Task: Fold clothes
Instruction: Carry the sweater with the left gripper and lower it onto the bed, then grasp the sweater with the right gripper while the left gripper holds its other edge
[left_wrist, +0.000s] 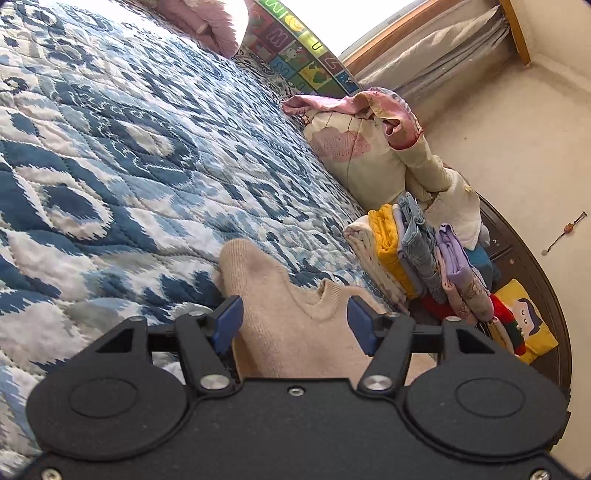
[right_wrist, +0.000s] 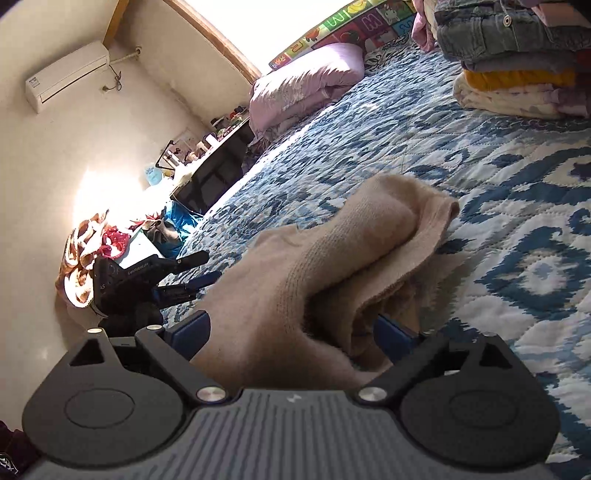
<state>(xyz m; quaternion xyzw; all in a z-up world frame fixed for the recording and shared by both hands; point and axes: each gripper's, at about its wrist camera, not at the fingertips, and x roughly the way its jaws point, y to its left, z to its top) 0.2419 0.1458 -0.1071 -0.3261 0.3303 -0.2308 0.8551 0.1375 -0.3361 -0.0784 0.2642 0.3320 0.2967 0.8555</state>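
Note:
A beige knit sweater (left_wrist: 291, 325) lies bunched on the blue and white quilt (left_wrist: 129, 166). My left gripper (left_wrist: 294, 322) is open, its blue pads on either side of the sweater near the neckline. In the right wrist view the same sweater (right_wrist: 332, 266) rises in a folded hump between the blue pads of my right gripper (right_wrist: 291, 332), which stands open around it. The left gripper (right_wrist: 192, 273) shows there at the left, open, beside the sweater's edge. The fabric inside both jaws hides the fingertips' inner faces.
A stack of folded clothes (left_wrist: 424, 254) sits at the quilt's edge, also at top right in the right wrist view (right_wrist: 517, 66). A cream and pink pillow (left_wrist: 369, 147) lies behind it. A pink duvet (right_wrist: 303, 88) lies by the window. A dark desk (right_wrist: 214, 173) stands by the wall.

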